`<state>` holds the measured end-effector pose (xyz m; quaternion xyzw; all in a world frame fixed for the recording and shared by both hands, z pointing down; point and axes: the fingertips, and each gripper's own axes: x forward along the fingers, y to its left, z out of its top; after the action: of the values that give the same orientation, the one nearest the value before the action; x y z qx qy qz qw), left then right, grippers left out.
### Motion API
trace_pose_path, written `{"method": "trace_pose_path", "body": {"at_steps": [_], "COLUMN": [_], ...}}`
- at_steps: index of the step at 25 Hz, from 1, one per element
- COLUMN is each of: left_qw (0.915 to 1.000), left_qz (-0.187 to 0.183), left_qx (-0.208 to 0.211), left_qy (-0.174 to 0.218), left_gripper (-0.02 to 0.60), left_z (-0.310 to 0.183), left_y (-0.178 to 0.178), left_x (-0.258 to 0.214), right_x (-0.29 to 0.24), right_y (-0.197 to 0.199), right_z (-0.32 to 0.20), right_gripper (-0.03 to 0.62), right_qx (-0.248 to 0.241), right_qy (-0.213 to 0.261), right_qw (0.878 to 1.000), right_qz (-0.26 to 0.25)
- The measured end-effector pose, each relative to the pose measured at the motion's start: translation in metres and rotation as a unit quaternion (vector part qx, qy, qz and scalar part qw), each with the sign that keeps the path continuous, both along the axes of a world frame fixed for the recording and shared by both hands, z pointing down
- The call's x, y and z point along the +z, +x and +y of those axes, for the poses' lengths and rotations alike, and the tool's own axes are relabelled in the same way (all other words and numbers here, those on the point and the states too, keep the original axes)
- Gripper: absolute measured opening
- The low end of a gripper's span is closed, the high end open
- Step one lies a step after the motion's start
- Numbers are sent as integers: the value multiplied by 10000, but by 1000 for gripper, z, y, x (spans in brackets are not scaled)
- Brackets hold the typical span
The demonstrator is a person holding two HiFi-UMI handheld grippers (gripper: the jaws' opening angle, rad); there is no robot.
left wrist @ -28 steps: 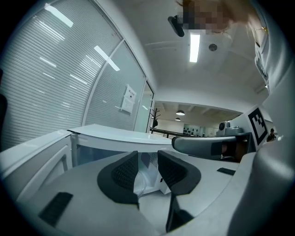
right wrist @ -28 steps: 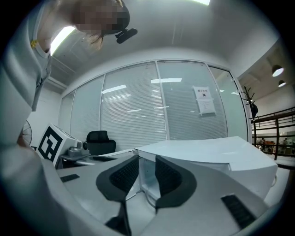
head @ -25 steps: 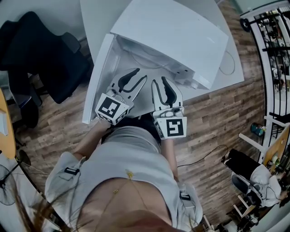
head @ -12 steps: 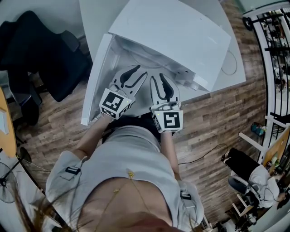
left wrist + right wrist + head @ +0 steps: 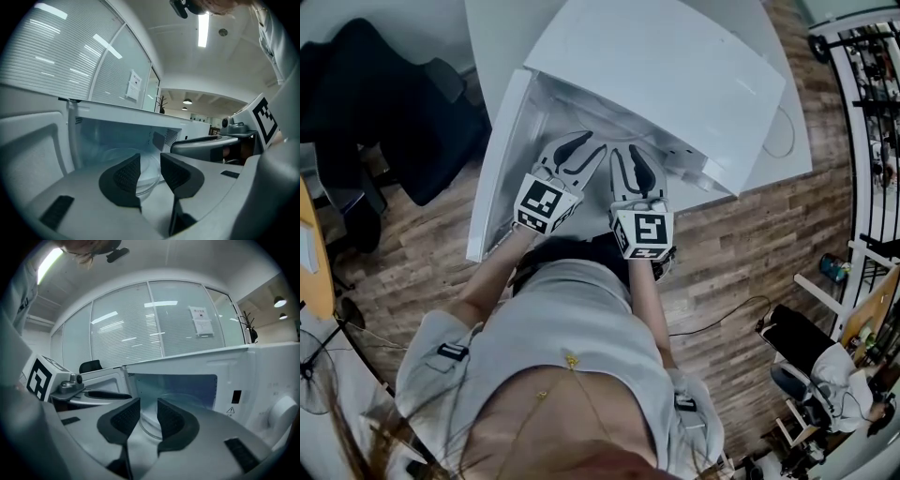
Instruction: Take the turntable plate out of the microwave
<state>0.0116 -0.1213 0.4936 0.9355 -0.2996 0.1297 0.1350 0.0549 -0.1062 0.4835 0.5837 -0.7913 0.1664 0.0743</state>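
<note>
Glass turntable plate (image 5: 149, 176) inside microwave (image 5: 675, 66) | left gripper (image 5: 587, 148) fingers (image 5: 124, 176) apart, empty | right gripper (image 5: 628, 152) fingers (image 5: 171, 420) just opening, empty

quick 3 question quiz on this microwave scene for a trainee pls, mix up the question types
1. True or false: the door of the microwave is open.
2. Where does the turntable plate lie?
A. on top of the microwave
B. inside the microwave
C. on the open door
3. In a few words: what do the fingers of the left gripper hold?

Key
1. True.
2. B.
3. Nothing. They stand apart, and the plate lies beyond them inside the microwave.
</note>
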Motion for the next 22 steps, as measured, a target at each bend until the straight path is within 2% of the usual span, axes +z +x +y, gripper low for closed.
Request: {"method": "trace_pose_path", "body": {"at_steps": [3,10,13,17,22], "left_qw": [9998,9969,9954,9924,9877], "left_qz": [-61,-466,-523,-544,-517], "left_qx": [-36,-290,-361,-476,-702], "left_qy": [-208,-560,-722,-996,-1297], "left_gripper": [133,133,133,133,138], "left_z": [-6,-16,-20,-26,-36], "left_y": [0,-12,-13,-17,-24], "left_x": [15,49,62,76,91], "right_x": [15,51,66,84,101], "right_y": [3,6,10,13,16], "right_z": [-4,-10,-12,-14,-15], "right_gripper": [118,130,132,140,161], "right_qx": [131,278,354,511,625], "right_qy": [-225,-688,-897,-1208,-1478], "right_qw": [9994,9972,9951,9894,9841], "right_qz": [-209,-110,-216,-617,-763]}}
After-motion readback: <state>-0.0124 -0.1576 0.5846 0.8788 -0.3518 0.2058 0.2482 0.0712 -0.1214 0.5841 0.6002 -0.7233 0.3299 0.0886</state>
